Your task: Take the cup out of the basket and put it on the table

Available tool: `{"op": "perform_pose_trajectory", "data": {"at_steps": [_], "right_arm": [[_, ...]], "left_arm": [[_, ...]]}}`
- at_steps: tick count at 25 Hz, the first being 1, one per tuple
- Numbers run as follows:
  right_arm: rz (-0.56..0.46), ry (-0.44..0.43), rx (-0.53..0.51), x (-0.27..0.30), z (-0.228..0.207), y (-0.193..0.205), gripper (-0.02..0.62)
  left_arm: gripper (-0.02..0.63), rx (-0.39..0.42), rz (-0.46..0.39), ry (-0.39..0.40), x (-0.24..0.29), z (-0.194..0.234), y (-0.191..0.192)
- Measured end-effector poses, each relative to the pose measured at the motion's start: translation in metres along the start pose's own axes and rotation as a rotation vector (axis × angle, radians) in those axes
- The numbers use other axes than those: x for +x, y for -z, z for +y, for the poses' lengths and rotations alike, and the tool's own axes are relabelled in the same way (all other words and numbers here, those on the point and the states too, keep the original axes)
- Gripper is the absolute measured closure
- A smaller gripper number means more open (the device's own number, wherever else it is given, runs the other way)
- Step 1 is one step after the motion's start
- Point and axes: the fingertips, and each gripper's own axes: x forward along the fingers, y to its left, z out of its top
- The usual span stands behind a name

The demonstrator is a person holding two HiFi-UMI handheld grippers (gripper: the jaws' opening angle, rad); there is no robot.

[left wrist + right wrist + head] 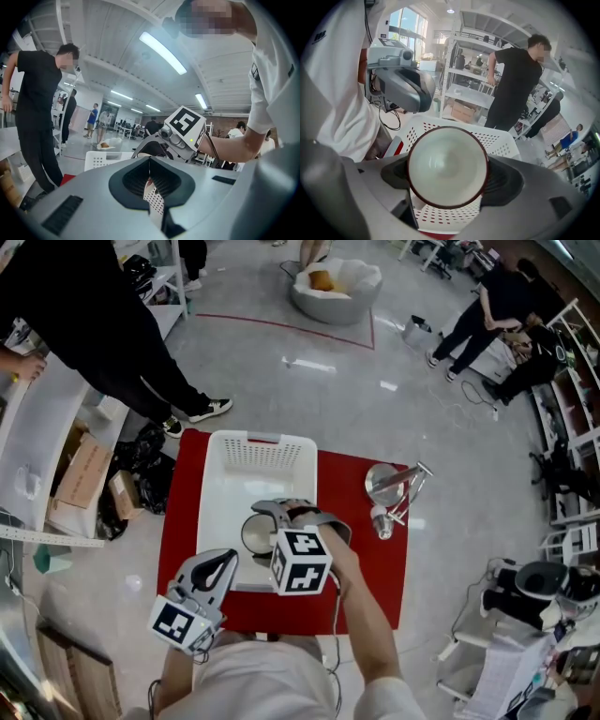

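Cup, heading: I see the white cup [447, 164], dark red at the rim, turned mouth-first toward the right gripper view. Its long axis runs along that gripper's jaws, and its base points away toward the far wall of the basket.

Cup, place: from the head view it sits inside the outline of the white perforated basket [212, 512], toward the end nearest me. I cannot tell whether it rests on the basket floor or hangs just above it.

Right gripper [450, 178]: the jaws are clamped on the cup, one dark pad on each side of its wall. The round mouth fills the gap between them.

Left gripper [150, 164]: the jaws are pressed together with nothing between them. It is held low at the basket's front left corner, apart from the cup. Its view looks over the basket rim to the right gripper's marker cube [186, 124].

Basket: it stands lengthwise on the red table [375, 582], with its slotted end wall away from me.

Table: a shiny metal object [386, 486] stands to the right of the basket, apart from it. I cannot tell what it is.

Room: a person in black [94, 324] stands beyond the table's far left corner, beside white shelving.
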Motion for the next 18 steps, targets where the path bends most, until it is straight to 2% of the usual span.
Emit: {"op": "perform_pose_trajectory", "data": {"at_steps": [18], "right_arm": [[0.016, 0.135, 0.113, -0.072, 0.005, 0.040, 0.178]], "left_arm": [[0.595, 0.043, 0.015, 0.156, 0.035, -0.042, -0.004]]}}
